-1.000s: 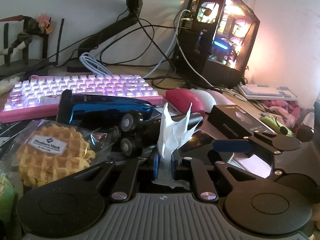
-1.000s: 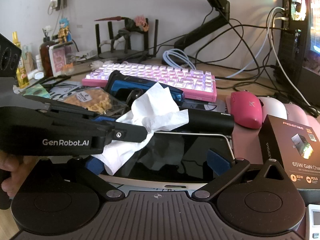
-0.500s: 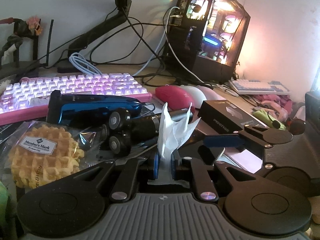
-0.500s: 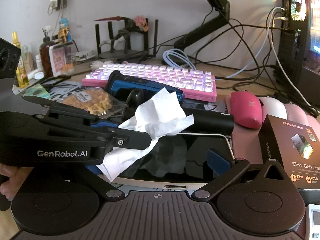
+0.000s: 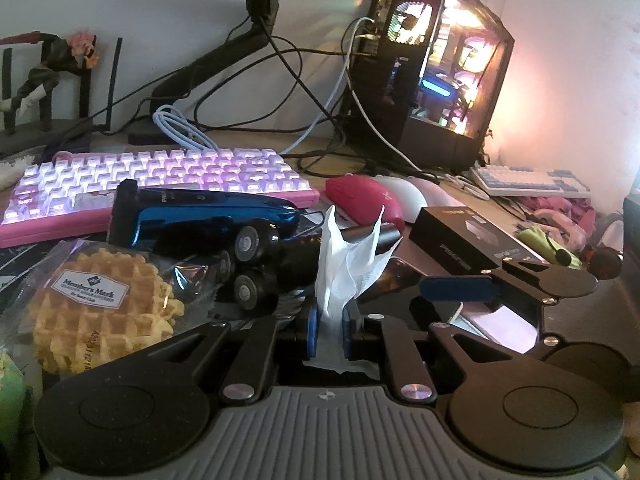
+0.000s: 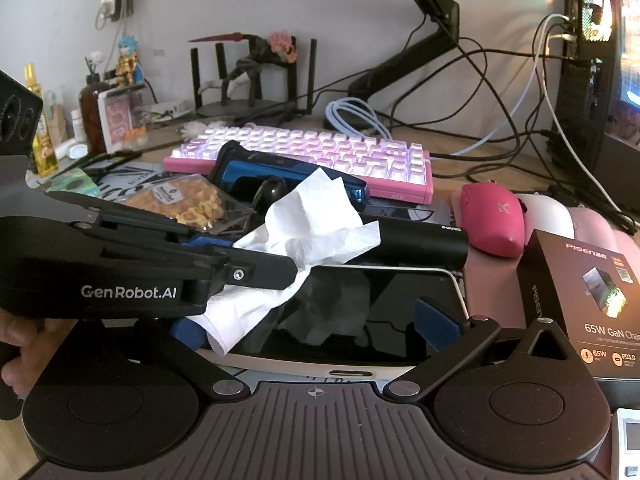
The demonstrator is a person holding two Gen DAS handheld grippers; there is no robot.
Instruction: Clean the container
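- The desk point(image 6: 452, 188) is full of stuff from the near edge to the far wall.
- Far on the right I see a big black computer tower point(image 5: 436, 80) with bright lights inside.
- A pink keyboard point(image 5: 160, 176) glows in the middle, far behind the other things.
- Right in front of my right gripper point(image 6: 312, 324) lies a shiny black flat thing point(image 6: 360, 320) with a white rim. This is what I take to be the thing to clean, near the middle of the desk.
- The right gripper's fingers point(image 6: 436, 320) are wide apart, one by the left end of the flat thing and one by the right end. I cannot tell if they touch it.
- A black box point(image 6: 580, 300) sits just right of the flat thing.
- My left gripper point(image 5: 328, 320) comes in from the left, and its tip hangs over the left part of the flat thing.
- Its fingers point(image 5: 310, 332) are pressed together on a white tissue point(image 5: 344, 264). The tissue sticks out past the tips and is all crumpled.
- A blue shaver point(image 5: 208, 212) lies just in front of the keyboard.
- A black shaver point(image 5: 256, 268) with round heads lies between the blue one and the flat thing.
- A waffle in a clear bag point(image 5: 100, 304) is near on the left.
- A pink mouse point(image 6: 492, 220) sits right of the keyboard, with paler mice beside it.
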